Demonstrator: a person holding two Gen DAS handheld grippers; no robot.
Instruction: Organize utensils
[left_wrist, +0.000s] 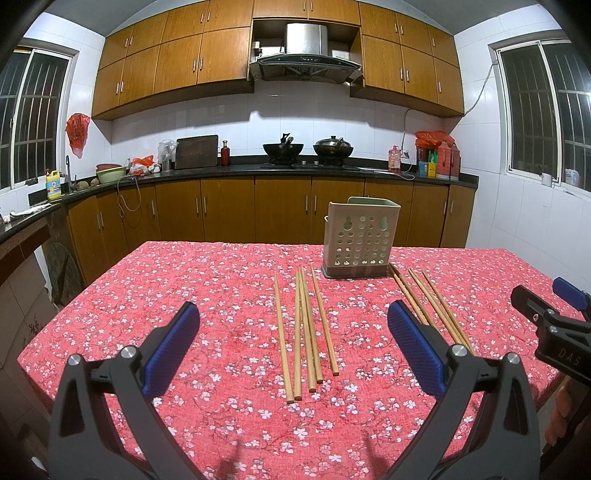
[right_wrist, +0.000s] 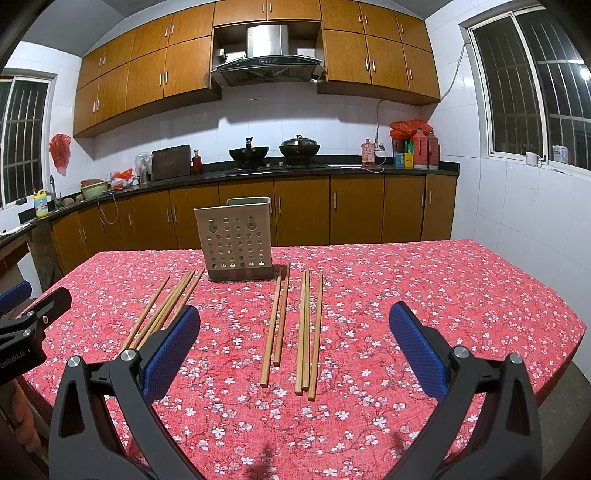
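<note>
Two groups of wooden chopsticks lie on the red floral tablecloth (left_wrist: 184, 277) in front of a pale perforated utensil holder (left_wrist: 360, 238) (right_wrist: 238, 240), which stands upright. In the left wrist view, my left gripper (left_wrist: 293, 306) is open just above the table, with the left group of chopsticks (left_wrist: 306, 332) lying between and beyond its blue pads. The right group (left_wrist: 432, 310) runs behind its right finger. In the right wrist view, my right gripper (right_wrist: 294, 308) is open over the right chopstick group (right_wrist: 306, 332). The left group (right_wrist: 166, 306) lies behind its left finger. Neither gripper holds anything.
Each gripper shows at the edge of the other's view: the right gripper (left_wrist: 543, 291) and the left gripper (right_wrist: 35, 295). Beyond the table's far edge stand wooden cabinets and a dark counter (left_wrist: 295, 170) with two woks. The table's near edge lies just below the grippers.
</note>
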